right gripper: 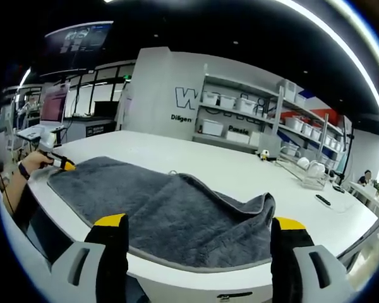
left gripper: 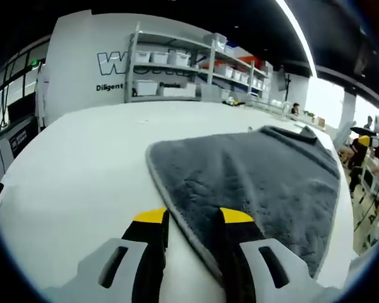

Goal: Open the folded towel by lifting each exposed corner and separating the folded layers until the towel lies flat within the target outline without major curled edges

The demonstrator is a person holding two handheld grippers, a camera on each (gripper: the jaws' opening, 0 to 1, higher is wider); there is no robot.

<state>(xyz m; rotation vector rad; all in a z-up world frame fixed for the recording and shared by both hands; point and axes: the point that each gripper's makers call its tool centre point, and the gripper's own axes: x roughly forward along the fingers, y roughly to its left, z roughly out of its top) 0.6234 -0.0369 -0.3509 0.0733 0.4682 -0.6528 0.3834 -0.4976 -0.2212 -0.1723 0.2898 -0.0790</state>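
Observation:
A grey towel (left gripper: 259, 183) (right gripper: 170, 214) lies spread on the white table (left gripper: 82, 164) (right gripper: 240, 170). Its far-right edge (right gripper: 265, 205) curls up in a raised fold. My left gripper (left gripper: 194, 218) sits low at the towel's near-left edge, and the pale hem runs between its two yellow-tipped jaws, which stand a small gap apart. In the right gripper view, this left gripper (right gripper: 62, 164) shows at the towel's far-left corner, held by a hand. My right gripper (right gripper: 199, 222) is wide open over the towel's near edge, with nothing between its jaws.
Metal shelves with white bins (left gripper: 177, 69) (right gripper: 240, 117) stand behind the table. A wire rack (right gripper: 306, 173) and small items (right gripper: 263, 154) sit on the table's far right. People (left gripper: 360, 151) are beyond the table's end. The table edge (right gripper: 240, 287) is close below my right jaws.

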